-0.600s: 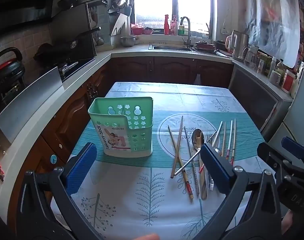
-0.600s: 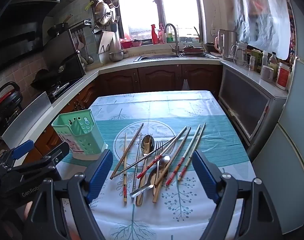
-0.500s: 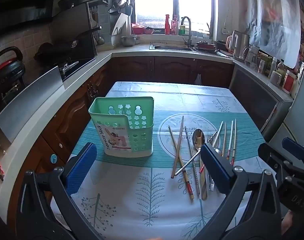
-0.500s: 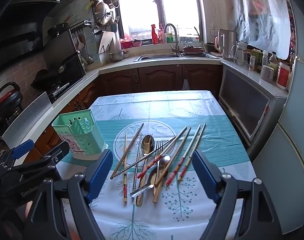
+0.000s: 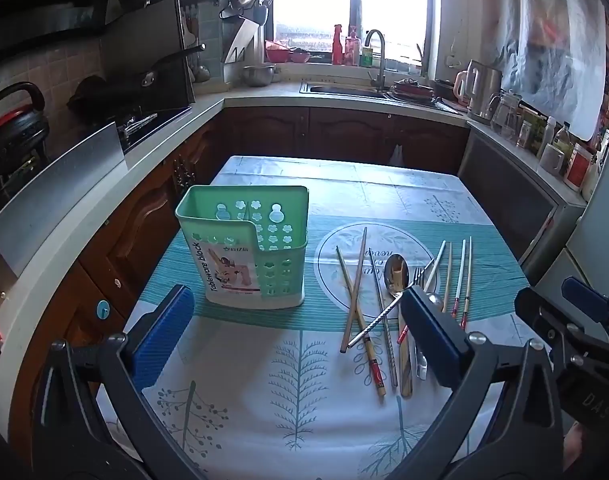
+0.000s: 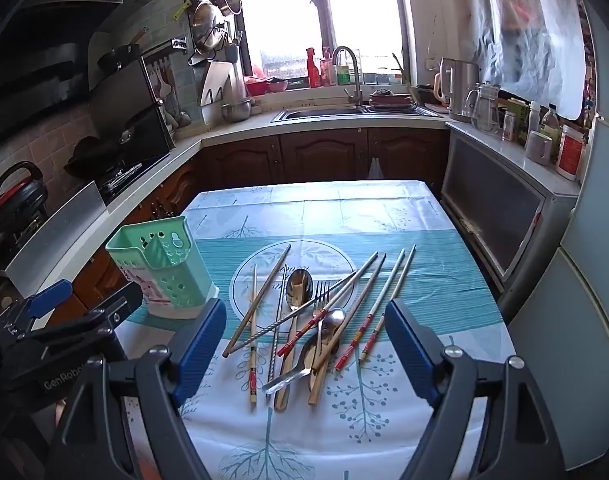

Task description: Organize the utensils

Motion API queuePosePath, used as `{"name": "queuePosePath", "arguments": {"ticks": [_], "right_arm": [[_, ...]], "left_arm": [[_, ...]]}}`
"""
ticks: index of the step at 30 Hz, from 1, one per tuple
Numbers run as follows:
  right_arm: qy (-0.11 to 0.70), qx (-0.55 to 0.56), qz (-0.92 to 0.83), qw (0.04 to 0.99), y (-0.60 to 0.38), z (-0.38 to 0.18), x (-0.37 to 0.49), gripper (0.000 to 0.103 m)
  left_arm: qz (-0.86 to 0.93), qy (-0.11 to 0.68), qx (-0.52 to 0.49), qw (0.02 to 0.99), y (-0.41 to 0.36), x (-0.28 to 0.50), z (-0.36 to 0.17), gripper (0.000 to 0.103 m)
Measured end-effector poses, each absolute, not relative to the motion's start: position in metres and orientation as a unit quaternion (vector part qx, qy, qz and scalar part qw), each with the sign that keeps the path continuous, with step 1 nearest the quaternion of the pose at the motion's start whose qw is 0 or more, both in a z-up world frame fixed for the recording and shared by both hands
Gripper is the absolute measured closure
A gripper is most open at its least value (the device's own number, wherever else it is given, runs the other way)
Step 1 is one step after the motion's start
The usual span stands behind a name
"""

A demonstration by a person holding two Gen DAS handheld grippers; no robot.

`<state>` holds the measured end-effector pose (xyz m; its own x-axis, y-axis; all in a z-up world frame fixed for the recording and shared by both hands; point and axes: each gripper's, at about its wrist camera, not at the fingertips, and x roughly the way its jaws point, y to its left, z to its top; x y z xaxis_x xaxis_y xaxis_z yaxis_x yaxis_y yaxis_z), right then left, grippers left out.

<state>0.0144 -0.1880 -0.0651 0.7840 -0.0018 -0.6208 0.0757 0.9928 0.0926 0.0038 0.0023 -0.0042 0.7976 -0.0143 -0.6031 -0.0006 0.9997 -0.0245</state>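
Note:
A green perforated utensil holder (image 5: 248,250) stands upright on the table's left side; it also shows in the right wrist view (image 6: 162,268). A loose pile of chopsticks (image 6: 346,304), spoons (image 6: 298,286) and a fork (image 6: 319,300) lies to its right; the pile also shows in the left wrist view (image 5: 388,304). My left gripper (image 5: 294,334) is open and empty, above the table just in front of the holder. My right gripper (image 6: 304,350) is open and empty, its fingers on either side of the pile's near end, above it.
The table (image 6: 316,208) carries a teal and white cloth. Counters run along the left, back and right, with a stove (image 5: 144,120), a sink (image 6: 324,112), a kettle (image 6: 456,84) and jars. The other gripper shows at the right edge of the left wrist view (image 5: 576,340).
The left wrist view has shifted very slightly; the holder sits a touch more to the right. The utensils and the right gripper have not moved.

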Motion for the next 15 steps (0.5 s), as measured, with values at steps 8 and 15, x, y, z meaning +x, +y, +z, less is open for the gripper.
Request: {"name": "queuePosePath", "arguments": {"ticks": [8,15], "right_arm": [[0.326,0.054,-0.017,0.944,-0.1859,-0.065,0.0135,0.021],[0.322,0.055,-0.013,0.945,-0.1907,-0.0661,0.013,0.021]], "left_arm": [[-0.004,0.318,-0.012,0.948,0.0031,0.0038,-0.0046,0.0],[-0.007,0.314,-0.005,0.949,-0.0011,0.0005,-0.0028,0.0]]}}
